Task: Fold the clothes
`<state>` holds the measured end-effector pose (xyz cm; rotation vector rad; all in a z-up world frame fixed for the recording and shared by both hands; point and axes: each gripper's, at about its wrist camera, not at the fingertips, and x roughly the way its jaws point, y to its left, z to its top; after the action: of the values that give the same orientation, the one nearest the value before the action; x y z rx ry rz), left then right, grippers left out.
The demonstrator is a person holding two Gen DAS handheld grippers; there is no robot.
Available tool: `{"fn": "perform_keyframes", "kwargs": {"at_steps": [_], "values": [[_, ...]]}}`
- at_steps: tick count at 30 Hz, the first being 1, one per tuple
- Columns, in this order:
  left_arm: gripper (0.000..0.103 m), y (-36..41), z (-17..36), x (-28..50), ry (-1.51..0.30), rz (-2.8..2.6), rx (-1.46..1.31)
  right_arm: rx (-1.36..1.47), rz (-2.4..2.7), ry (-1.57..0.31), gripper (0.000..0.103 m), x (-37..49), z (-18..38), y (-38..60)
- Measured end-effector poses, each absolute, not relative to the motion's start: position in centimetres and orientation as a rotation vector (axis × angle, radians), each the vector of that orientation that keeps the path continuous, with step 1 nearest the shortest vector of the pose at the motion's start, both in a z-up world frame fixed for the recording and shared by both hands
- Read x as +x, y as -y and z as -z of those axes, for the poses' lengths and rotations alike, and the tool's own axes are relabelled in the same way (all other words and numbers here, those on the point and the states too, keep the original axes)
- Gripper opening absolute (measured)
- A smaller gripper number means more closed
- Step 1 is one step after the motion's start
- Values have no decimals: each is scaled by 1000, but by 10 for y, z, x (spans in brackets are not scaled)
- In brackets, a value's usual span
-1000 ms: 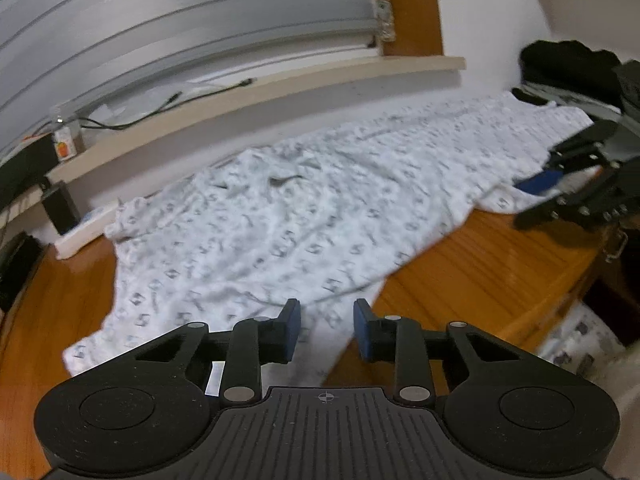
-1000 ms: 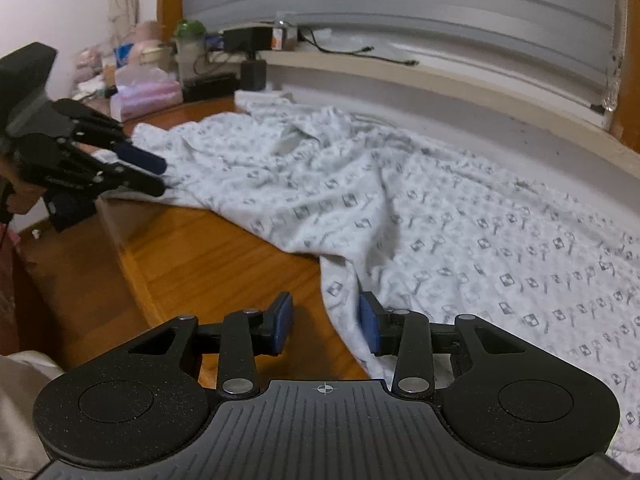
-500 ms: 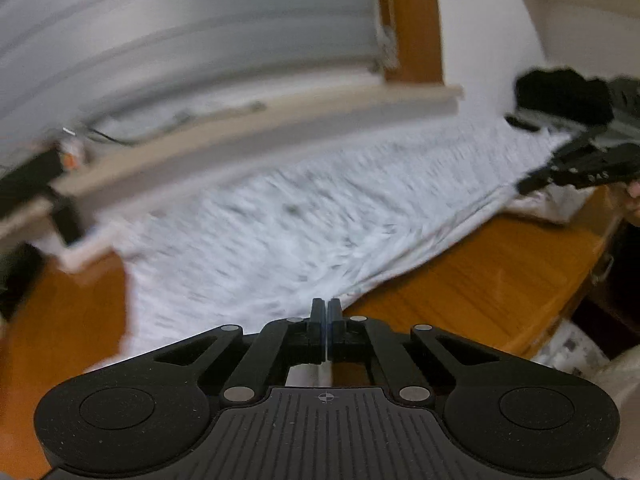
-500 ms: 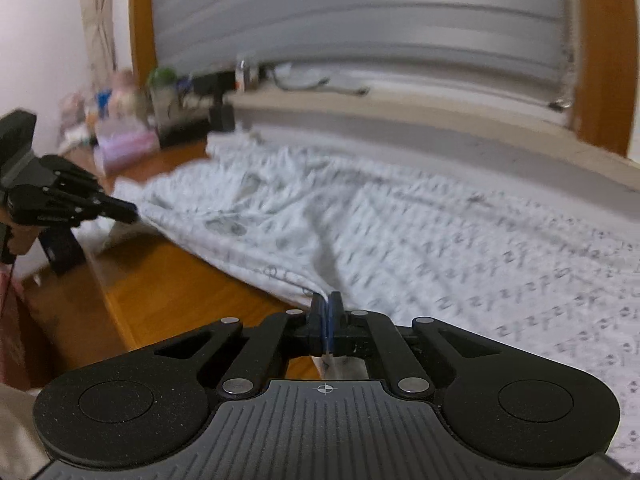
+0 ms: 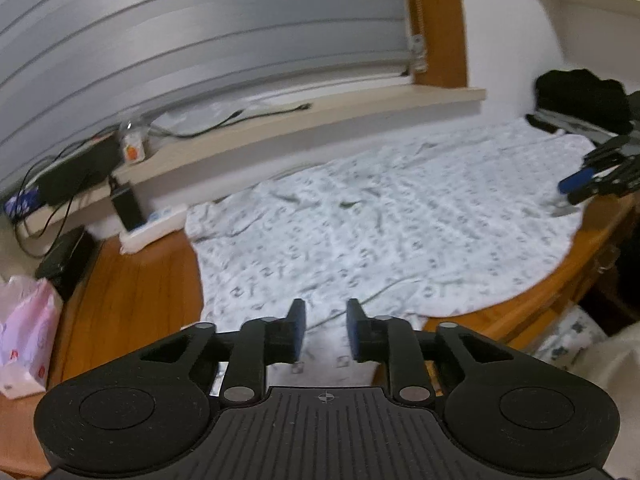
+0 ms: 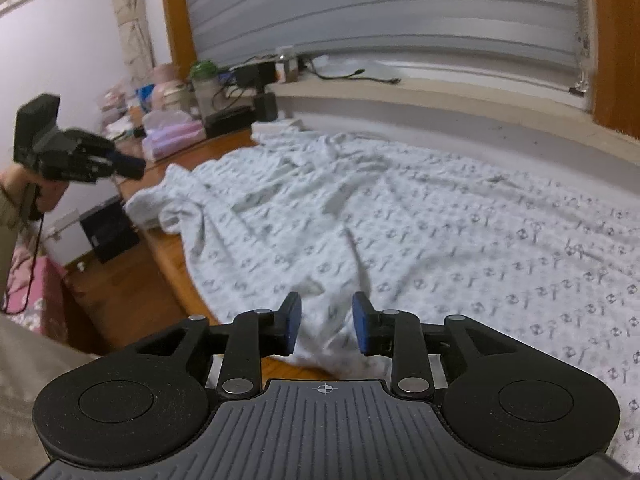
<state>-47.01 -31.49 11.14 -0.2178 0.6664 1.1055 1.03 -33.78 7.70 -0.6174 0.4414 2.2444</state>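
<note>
A white printed garment (image 5: 400,232) lies spread across the wooden table (image 5: 132,288), filling the middle of both views, rumpled at its far end. At the bottom centre of the left view, the left tool (image 5: 325,330) has its fingers apart above the cloth's near edge, gripping nothing. The right tool (image 6: 326,328) is likewise spread over a fold. A windowsill (image 5: 320,120) runs behind.

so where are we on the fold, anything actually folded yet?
Done: the patterned garment lies spread across the wooden table, creased, with no neat fold visible. In hand: nothing; the left gripper and right gripper are both open, empty, above its near edge. Left: every fold.
</note>
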Motion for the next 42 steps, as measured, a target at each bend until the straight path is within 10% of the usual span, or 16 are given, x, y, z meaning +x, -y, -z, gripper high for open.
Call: {"fn": "perform_keyframes", "kwargs": {"at_steps": [14, 18, 23, 29, 36, 42], "values": [[50, 292, -61, -500, -675, -1206, -375, -639, -1981, -314, 40, 15, -46, 294], [8, 282, -58, -523, -649, -1255, -420, -620, -1939, -311, 40, 26, -40, 284], [8, 273, -64, -551, -708, -1317, -443, -604, -1907, -320, 40, 42, -35, 278], [20, 282, -76, -538, -709, -1322, -415, -597, -1882, -369, 42, 59, -26, 267], [60, 241, -94, -504, -642, -1295, -336, -568, -1887, -412, 47, 64, -25, 264], [62, 178, -75, -487, -704, -1208, -377, -565, -1887, -411, 48, 63, -24, 264]]}}
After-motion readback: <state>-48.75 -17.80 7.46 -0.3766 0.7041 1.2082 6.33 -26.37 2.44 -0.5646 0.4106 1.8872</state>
